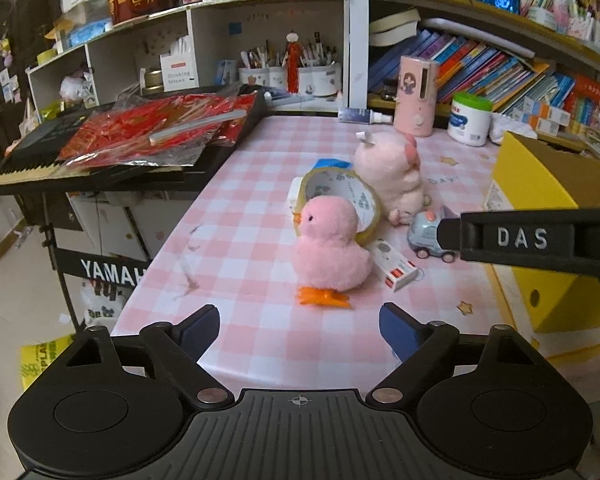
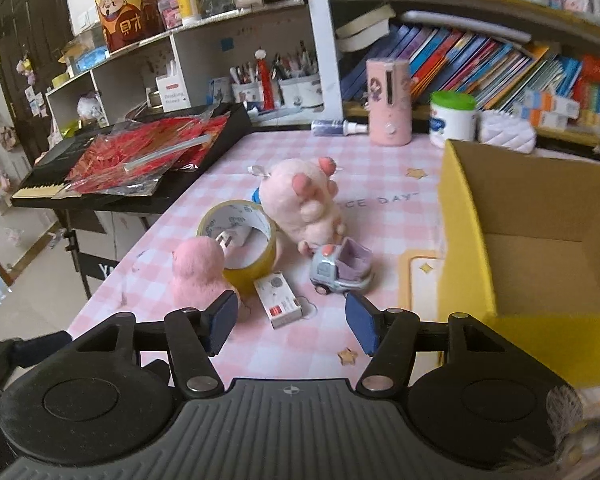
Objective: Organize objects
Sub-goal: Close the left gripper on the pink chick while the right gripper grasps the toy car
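Pink chick point(image 1: 330, 250) fluffy, orange feet; left tool point(image 1: 300, 330), right tool point(image 2: 288, 326) spread.

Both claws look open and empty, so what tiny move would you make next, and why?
Probably ease the left gripper forward around the pink chick: it stands nearest, straight ahead between the open fingers. The right gripper is open too, and the yellow box beside it looks empty.

Soft, even daylight fills both views; shadows on the worktop point(image 1: 260, 184) are faint. Fisheye bending curves the bookshelves point(image 2: 500, 60) at the edges, and corners darken.
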`<action>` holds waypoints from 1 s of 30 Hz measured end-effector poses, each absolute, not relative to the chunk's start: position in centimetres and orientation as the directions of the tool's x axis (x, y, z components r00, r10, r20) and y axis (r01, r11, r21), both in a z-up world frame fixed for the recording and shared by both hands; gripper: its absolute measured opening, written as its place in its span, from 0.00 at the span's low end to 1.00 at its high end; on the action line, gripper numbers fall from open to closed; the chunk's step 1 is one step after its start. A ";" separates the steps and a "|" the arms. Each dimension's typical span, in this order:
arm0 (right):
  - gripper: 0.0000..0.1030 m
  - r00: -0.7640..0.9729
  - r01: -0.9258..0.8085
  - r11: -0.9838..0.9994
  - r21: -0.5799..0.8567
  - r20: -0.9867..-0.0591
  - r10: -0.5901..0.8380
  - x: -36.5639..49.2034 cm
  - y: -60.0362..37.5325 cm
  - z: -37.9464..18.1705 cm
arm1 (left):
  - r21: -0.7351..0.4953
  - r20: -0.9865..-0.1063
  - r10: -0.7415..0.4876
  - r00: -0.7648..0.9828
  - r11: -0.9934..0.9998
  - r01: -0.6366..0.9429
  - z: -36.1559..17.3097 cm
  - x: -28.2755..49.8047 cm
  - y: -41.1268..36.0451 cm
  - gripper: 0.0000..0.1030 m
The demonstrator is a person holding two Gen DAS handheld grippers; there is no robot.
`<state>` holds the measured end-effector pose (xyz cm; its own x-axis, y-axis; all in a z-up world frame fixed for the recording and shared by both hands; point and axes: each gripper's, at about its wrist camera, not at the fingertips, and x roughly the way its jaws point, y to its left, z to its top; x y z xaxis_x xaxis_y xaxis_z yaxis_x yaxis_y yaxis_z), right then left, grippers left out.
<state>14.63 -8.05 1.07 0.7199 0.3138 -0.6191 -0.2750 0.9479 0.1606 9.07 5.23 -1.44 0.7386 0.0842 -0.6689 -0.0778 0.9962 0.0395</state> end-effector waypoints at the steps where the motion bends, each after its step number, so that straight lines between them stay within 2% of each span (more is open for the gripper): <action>1: 0.57 0.718 -0.276 0.948 0.159 -0.622 0.313 15.2 -7.9 0.9 | 0.043 -0.669 0.087 0.738 0.996 -0.079 -1.5 9.5 5.2 0.86; 9: 0.58 0.709 -0.215 0.969 0.120 -0.664 0.239 19.6 -7.8 -0.5 | 0.052 -0.675 0.086 0.733 0.996 -0.068 -2.1 13.0 4.6 0.82; 17: 0.65 0.693 -0.222 0.971 0.094 -0.685 0.224 22.3 -7.6 -1.6 | 0.048 -0.679 0.074 0.731 0.997 -0.057 -3.1 16.2 4.1 0.81; 21: 0.66 0.673 -0.217 0.974 0.073 -0.711 0.203 23.8 -7.3 -2.4 | 0.042 -0.695 0.074 0.715 0.997 -0.062 -3.8 17.6 4.2 0.80; 26: 0.66 0.656 -0.217 0.975 0.052 -0.732 0.185 25.3 -6.8 -3.6 | 0.026 -0.719 0.059 0.693 0.998 -0.059 -4.6 18.8 4.5 0.73; 30: 0.66 0.621 -0.206 0.978 0.046 -0.766 0.166 26.6 -6.6 -4.8 | 0.004 -0.736 0.026 0.676 0.999 -0.034 -5.2 19.4 4.6 0.62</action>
